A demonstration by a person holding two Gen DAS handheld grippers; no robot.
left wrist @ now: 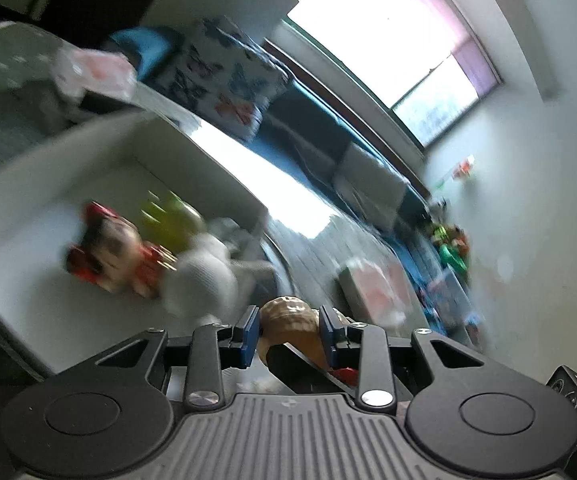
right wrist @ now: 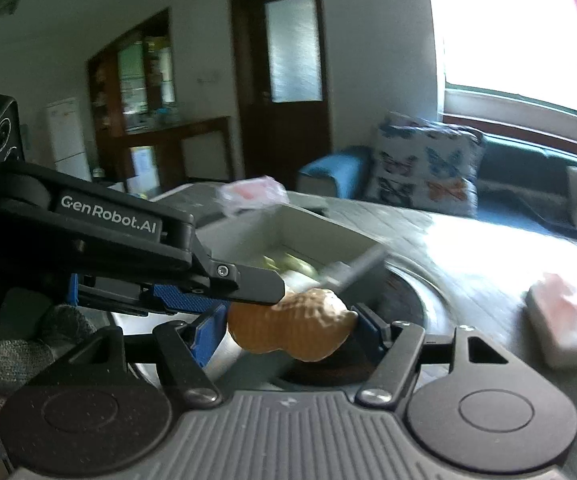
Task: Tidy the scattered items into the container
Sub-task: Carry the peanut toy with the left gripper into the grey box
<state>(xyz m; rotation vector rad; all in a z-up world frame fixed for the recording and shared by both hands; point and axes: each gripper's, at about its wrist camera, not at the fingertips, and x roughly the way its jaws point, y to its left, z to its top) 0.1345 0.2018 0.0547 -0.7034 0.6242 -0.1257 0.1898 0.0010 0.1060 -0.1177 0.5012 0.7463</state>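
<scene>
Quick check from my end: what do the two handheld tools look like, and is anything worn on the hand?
Both tools are black with ribbed grey bodies, round black discs at each side, silver pivot screws and blue ridged pads. The left tool carries white "GenRobot.AI" lettering on its side, seen in the right wrist view, and a green indicator light at its edge. The right tool matches. A grey knitted glove or sleeve shows low left.

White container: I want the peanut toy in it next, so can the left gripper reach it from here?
Probably yes: the left gripper, gripping the peanut toy, is near the container, with nothing between them, though the right gripper grips the toy too.
</scene>
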